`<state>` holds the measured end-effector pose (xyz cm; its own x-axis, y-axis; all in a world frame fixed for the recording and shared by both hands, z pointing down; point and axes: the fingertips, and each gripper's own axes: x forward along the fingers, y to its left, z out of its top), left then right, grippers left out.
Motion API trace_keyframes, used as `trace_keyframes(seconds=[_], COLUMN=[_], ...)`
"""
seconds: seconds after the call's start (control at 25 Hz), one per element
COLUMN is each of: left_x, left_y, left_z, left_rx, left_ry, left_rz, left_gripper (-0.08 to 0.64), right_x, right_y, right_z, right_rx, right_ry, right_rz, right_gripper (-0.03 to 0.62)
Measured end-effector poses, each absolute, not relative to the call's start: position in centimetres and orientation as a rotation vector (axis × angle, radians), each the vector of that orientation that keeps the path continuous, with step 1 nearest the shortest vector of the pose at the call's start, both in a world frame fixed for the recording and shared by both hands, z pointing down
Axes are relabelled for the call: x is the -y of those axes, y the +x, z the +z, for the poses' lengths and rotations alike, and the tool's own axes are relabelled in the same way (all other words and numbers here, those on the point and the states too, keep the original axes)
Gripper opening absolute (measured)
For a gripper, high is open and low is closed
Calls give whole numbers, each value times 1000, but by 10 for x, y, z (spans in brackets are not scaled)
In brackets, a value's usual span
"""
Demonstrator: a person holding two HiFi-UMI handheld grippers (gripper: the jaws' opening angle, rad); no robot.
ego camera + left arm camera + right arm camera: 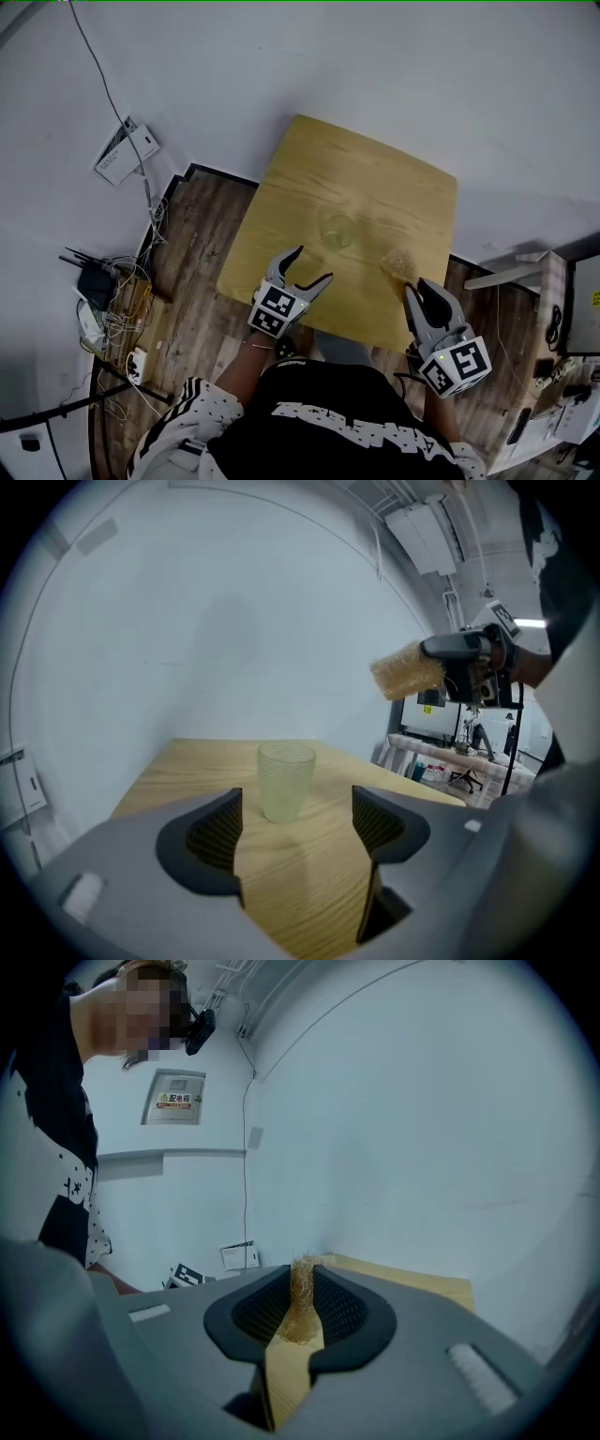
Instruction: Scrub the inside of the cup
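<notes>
On table (375, 169): cup (337, 231) upright | L tool (314, 263) wide (empty) | R tool (419, 287) clamps scrubber (399, 262)

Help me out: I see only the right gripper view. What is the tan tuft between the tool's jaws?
Observer: A fibrous scrubber; a whole pad sticks out beyond the right tool.
Operator: Where is the cup?
Observer: The cup stands upright mid-table, apart from the scrubber.
Operator: And the other tool?
Observer: The left tool is open and empty, with the cup just ahead of its jaws.
</notes>
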<state>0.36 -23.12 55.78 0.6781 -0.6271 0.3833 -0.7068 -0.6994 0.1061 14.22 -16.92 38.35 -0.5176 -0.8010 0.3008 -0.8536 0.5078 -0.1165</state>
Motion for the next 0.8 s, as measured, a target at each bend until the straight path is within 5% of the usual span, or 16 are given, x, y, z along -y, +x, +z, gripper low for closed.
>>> trace_keyframes(seconds=[0.8], left_x=[275], left_y=[14], left_z=[603], left_rx=[1080], left_ry=[2547], left_rz=[536], left_gripper=[408], right_x=[187], right_y=[156], right_z=[388], right_rx=[2507], right_ry=[1450], right_rz=[402], right_gripper=[86])
